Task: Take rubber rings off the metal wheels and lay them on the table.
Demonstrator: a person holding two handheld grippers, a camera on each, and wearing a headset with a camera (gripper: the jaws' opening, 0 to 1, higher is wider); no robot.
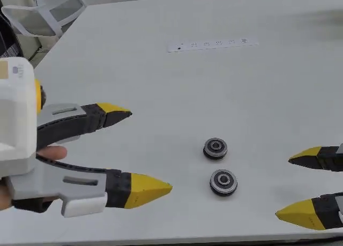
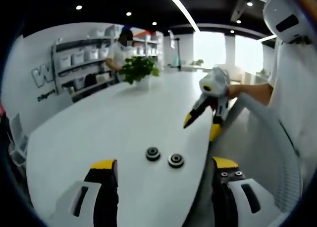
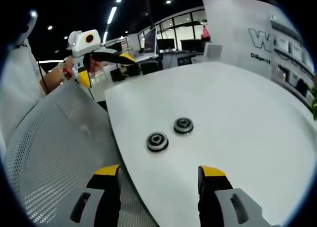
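Two small metal wheels with black rubber rings lie flat on the white table: the far wheel (image 1: 215, 148) (image 2: 153, 154) (image 3: 183, 125) and the near wheel (image 1: 223, 181) (image 2: 176, 160) (image 3: 157, 141). My left gripper (image 1: 150, 149) (image 2: 163, 168) is open at the left, a hand's width from the wheels, with nothing between its yellow-tipped fingers. My right gripper (image 1: 286, 187) (image 3: 159, 173) is open at the right edge, also empty. Each gripper appears in the other's view: the right gripper (image 2: 200, 125) and the left gripper (image 3: 106, 64).
A white power strip (image 1: 213, 44) lies farther back on the table. A white chair (image 1: 45, 13) stands at the far left corner. A grey mesh chair back (image 3: 54, 148) sits near the table's front edge. A potted plant (image 2: 139, 68) and a person stand far off.
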